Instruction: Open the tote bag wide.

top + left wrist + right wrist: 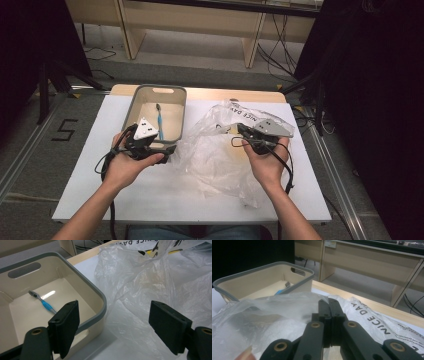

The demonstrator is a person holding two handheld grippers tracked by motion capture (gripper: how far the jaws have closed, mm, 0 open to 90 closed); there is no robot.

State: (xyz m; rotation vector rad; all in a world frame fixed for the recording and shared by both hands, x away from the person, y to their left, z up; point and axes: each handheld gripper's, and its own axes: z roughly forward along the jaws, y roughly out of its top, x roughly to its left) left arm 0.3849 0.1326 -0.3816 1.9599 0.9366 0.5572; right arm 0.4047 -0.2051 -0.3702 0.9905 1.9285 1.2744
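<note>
A beige basket with a grey rim (pixel 176 107) (pixel 100 297) (pixel 262 266) stands at the table's back left. A blue toothbrush (pixel 159 120) (pixel 44 303) lies on its floor. A crumpled clear plastic bag (pixel 215 155) (pixel 150 277) (pixel 262 315) printed "NICE DAY" lies to the right of it. My left gripper (pixel 161 146) (pixel 113 307) is open wide at the basket's near right corner, one jaw over the basket and the other over the bag, with nothing gripped. My right gripper (pixel 241 131) (pixel 328 302) is shut on the bag's raised upper edge.
The white table top (pixel 150 195) ends in a wooden strip along its far edge (pixel 240 94). Beyond it stand a light wooden desk (pixel 190 20) and floor cables (pixel 275 55). Black stands flank the table at left and right. The person's hands (pixel 125 167) hold both grippers.
</note>
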